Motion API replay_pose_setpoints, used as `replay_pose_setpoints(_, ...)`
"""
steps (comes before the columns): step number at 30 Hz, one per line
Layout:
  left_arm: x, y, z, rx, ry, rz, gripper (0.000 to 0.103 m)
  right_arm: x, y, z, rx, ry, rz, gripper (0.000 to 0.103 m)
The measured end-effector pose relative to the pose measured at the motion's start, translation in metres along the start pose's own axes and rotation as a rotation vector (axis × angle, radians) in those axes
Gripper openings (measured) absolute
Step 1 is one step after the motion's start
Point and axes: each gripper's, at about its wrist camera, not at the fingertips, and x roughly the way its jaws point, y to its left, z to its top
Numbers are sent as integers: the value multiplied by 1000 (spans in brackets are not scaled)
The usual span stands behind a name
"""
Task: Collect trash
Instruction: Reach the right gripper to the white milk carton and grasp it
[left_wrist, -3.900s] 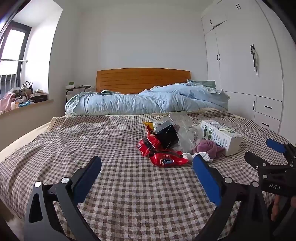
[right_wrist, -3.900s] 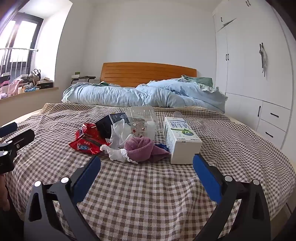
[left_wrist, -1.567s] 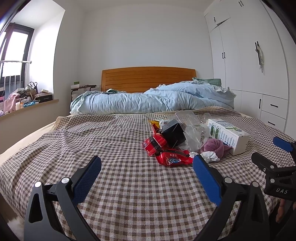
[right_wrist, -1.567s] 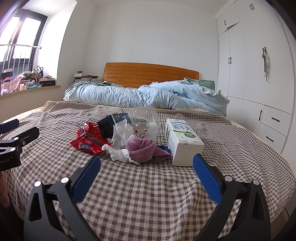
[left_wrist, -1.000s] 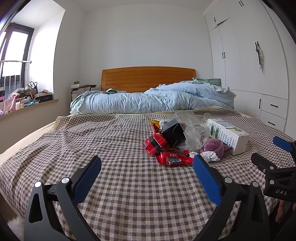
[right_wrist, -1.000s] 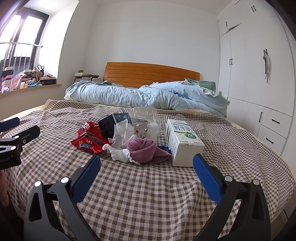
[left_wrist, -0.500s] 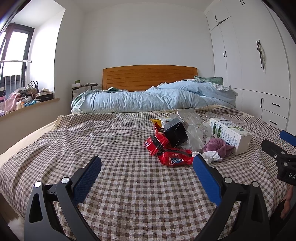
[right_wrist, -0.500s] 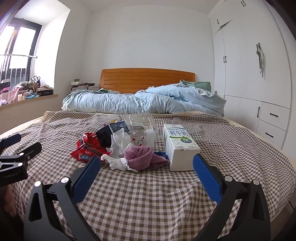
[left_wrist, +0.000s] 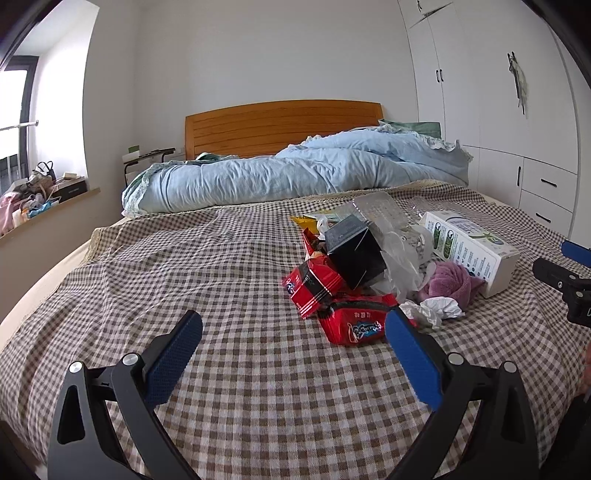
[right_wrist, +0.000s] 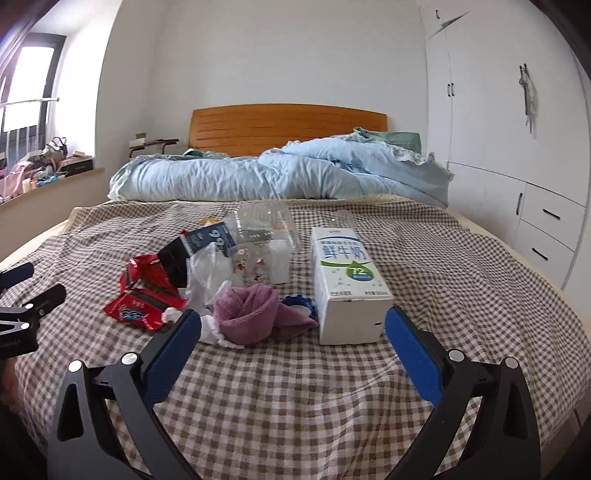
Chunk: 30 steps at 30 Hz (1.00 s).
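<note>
A heap of trash lies on the checked bedspread (left_wrist: 184, 280): red snack wrappers (left_wrist: 352, 325) (right_wrist: 142, 304), a black carton (left_wrist: 356, 254) (right_wrist: 192, 245), a clear plastic box (right_wrist: 264, 229), a white plastic bag (right_wrist: 208, 275), a purple cloth (right_wrist: 253, 314) (left_wrist: 448, 282), crumpled tissue (left_wrist: 434, 310) and a white milk carton (right_wrist: 347, 284) (left_wrist: 467, 247). My left gripper (left_wrist: 293, 350) is open and empty, just short of the red wrappers. My right gripper (right_wrist: 293, 343) is open and empty, just short of the purple cloth and the milk carton.
A rolled light-blue duvet (left_wrist: 295, 173) lies across the head of the bed by the wooden headboard (left_wrist: 282, 123). White wardrobes and drawers (left_wrist: 517, 140) stand on the right. A cluttered window sill (left_wrist: 40, 192) runs along the left.
Both grippers have moved forward and closer to the trash heap, which now looks larger. Both stay open and empty. The trash has not moved.
</note>
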Motion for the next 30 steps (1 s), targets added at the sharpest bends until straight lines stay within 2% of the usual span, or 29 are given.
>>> replay_pose_setpoints(3,24,0,13,-1,35,-39,96,20,-14,8,31,14,1,96)
replay_pose_setpoints(7,59,-2,30,1,105,-47,96,54,-32,17,65,66,-29,96)
replay_pose_setpoints(10,71,1,37,-13,98,-89,96,77,-38,21,32,104,-44,96)
replay_pose_setpoints(14,77,-3,42,27,77,-108,96,101,-47,17,25,148,-37,96)
replay_pose_setpoints(18,90,-4,35,45,119,-133,96,125,-54,8,-6,226,-4,96)
replay_pose_setpoints(20,99,-2,31,38,160,-136,96,133,-60,3,14,260,11,77)
replay_pose_setpoints(21,103,-1,29,32,175,-134,91,134,-63,2,33,260,23,71)
replay_pose_setpoints(25,111,-1,30,21,199,-151,89,131,-64,-2,34,253,29,72)
replay_pose_setpoints(30,122,-17,31,101,228,-127,80,134,-67,-4,55,259,37,72)
